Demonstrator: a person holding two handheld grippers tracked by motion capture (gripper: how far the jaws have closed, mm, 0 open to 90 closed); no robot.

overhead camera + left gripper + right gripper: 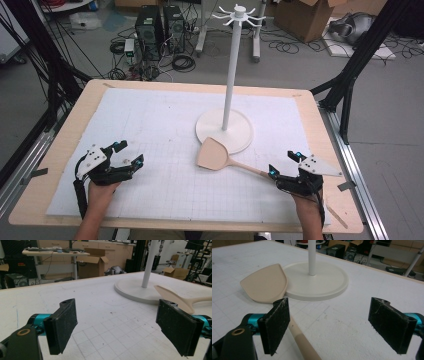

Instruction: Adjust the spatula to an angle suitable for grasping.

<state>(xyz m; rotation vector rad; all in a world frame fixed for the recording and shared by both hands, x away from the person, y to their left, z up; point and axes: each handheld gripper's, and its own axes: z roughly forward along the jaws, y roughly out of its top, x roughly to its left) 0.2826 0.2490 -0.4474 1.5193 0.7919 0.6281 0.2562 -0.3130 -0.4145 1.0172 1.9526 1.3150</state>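
Jaws of both grippers spread wide; the beige spatula [216, 154] lies flat against the white stand base [239, 131].

A pale tan spatula [220, 156] lay flat on the white worktop [150, 130] — its wide blade rested against the round base of the white stand [225, 130], and its long thin handle pointed away from the stand.

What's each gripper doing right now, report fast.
Left gripper: open, holding nothing.
Right gripper: open, holding nothing, close by the spatula handle.
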